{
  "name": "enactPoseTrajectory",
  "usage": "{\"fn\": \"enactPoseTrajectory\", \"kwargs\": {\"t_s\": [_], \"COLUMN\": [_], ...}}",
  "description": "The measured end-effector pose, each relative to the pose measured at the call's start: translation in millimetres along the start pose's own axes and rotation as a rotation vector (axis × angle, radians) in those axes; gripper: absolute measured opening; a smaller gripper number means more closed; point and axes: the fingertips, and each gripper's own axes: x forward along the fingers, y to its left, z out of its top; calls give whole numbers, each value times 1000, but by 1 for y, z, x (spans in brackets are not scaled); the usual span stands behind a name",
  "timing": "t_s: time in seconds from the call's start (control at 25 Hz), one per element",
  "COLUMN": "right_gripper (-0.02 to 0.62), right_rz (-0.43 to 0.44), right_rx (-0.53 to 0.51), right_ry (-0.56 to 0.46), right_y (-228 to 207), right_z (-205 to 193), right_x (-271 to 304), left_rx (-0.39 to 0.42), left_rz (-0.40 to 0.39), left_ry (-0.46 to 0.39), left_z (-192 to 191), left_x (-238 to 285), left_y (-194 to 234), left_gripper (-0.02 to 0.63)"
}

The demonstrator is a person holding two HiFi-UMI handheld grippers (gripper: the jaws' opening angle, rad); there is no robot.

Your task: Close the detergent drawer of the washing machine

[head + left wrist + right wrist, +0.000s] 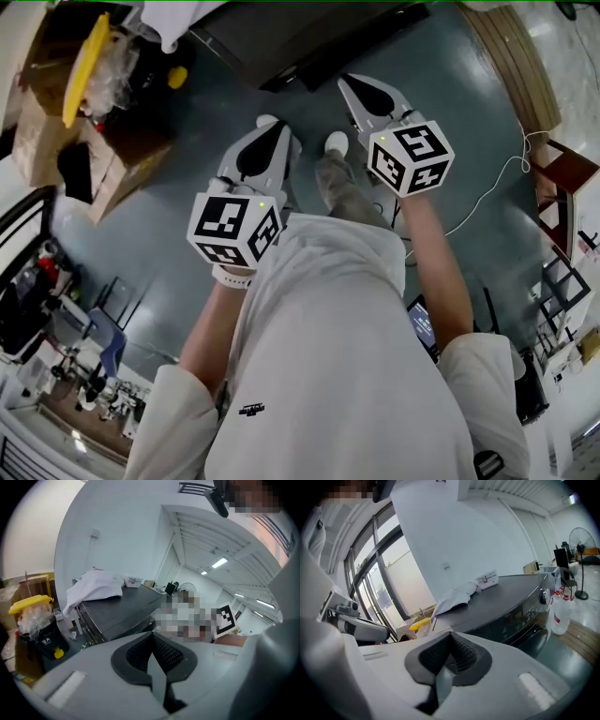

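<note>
**Grippers closed before washer**

The left gripper (267,127) and right gripper (352,86) each had jaws pressed together, holding nothing. The washer (309,42) stood near, ahead of them, a cloth (454,597) on top. Its drawer could not be made out.

We stand before the washing machine (309,37), with the left gripper (277,129) and right gripper (352,86) side by side between us and it, apart from it. A cloth (93,585) lies on the machine's top. Cardboard boxes (56,131) sit to its left, and a bottle (560,613) stands on the floor just beside its front.
</note>
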Motion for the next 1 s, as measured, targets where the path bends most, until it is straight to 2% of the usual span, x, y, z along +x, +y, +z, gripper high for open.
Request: {"fn": "enactPoseTrajectory", "kwargs": {"t_s": [0.4, 0.72, 1.0], "right_gripper": [-5, -5, -5], "right_rz": [-15, -49, -134], "right_rx": [-134, -246, -217], "right_ry": [-17, -52, -97], "right_y": [19, 27, 14], "right_z": [45, 85, 106], "right_x": [-43, -87, -124], "left_rx": [-20, -25, -2], "left_rz": [20, 3, 10], "left_ry": [-115, -193, -278], "left_z": [25, 48, 72], "left_x": [-20, -33, -50], "left_y": [-2, -12, -15], "left_gripper": [17, 17, 17]}}
